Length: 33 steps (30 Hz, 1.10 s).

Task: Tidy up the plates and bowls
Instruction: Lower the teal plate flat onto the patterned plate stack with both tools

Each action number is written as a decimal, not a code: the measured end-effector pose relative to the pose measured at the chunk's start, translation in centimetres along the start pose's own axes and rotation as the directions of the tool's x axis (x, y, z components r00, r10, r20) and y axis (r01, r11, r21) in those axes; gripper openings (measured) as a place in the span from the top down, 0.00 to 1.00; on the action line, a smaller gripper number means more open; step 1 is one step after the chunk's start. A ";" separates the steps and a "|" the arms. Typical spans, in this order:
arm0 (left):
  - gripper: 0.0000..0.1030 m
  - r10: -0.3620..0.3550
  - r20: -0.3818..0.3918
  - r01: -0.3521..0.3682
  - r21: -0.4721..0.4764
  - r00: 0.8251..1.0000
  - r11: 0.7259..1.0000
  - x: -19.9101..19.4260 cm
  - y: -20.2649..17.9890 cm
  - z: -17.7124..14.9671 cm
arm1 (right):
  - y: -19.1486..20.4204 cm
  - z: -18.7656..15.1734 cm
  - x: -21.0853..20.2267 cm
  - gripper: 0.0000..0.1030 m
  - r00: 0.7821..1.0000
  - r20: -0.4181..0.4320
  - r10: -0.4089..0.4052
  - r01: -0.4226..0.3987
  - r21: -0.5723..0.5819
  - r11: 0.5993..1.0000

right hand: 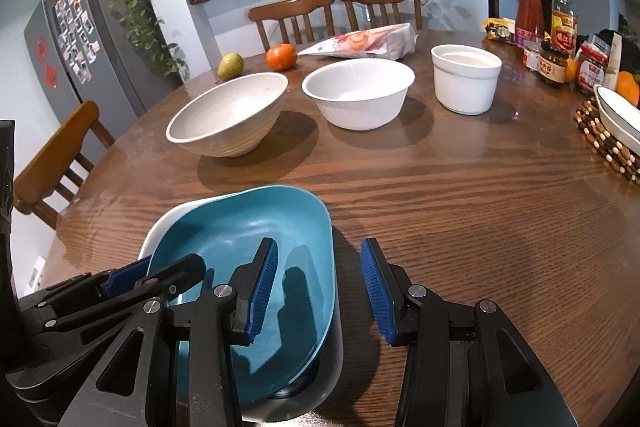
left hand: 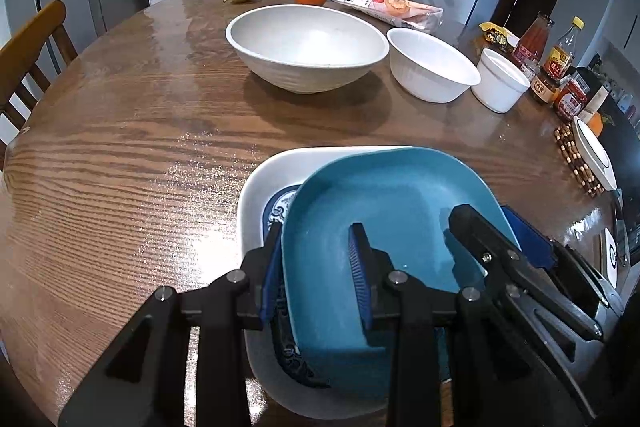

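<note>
1. Right tool (right hand: 320, 291) spread wide; its left pad over the teal plate (right hand: 240, 239), its right pad over bare bench (right hand: 480, 207).
2. Teal plate tilted, stacked in a white dish (right hand: 160, 231).
3. Left tool (right hand: 152, 277) at the plate's left rim; grip unclear.
4. Beyond, in a row: beige bowl (right hand: 228, 115), white bowl (right hand: 360, 95), white ramekin (right hand: 466, 79).

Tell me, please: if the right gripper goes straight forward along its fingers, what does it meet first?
Probably the blue plate's right rim, which lies between the right gripper's open fingers. Beyond it comes bare table, then the middle white bowl. Depth is unclear.
</note>
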State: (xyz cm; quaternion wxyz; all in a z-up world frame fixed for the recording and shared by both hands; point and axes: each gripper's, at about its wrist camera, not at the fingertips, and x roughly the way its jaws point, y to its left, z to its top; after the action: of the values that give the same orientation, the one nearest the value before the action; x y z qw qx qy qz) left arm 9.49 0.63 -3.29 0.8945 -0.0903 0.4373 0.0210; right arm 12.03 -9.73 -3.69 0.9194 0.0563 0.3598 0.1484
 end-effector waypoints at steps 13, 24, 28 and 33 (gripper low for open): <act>0.71 0.016 0.000 -0.016 0.009 1.000 1.000 0.1 -0.2 -0.2 | -0.1 -0.1 0.1 0.54 1.000 -0.002 -0.007 0.007 0.001 1.000; 0.69 0.040 0.006 -0.040 0.027 0.999 0.999 0.1 -0.4 -0.2 | -0.3 -0.3 0.2 0.54 1.000 -0.006 -0.008 0.008 0.013 1.000; 0.69 0.044 0.005 -0.044 0.029 0.999 0.999 0.1 -0.5 -0.3 | -0.4 -0.5 0.2 0.54 1.000 -0.007 -0.006 0.006 0.016 1.000; 0.66 0.051 0.013 -0.051 0.033 0.999 0.998 -0.1 -0.5 -0.2 | -0.3 -0.6 0.3 0.54 1.000 -0.004 -0.004 0.004 0.018 1.000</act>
State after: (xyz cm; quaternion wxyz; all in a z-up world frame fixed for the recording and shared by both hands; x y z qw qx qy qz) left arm 9.31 0.12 -3.29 0.8978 -0.0640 0.4342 0.0371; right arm 11.90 -9.98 -4.35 0.9184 0.0635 0.3632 0.1436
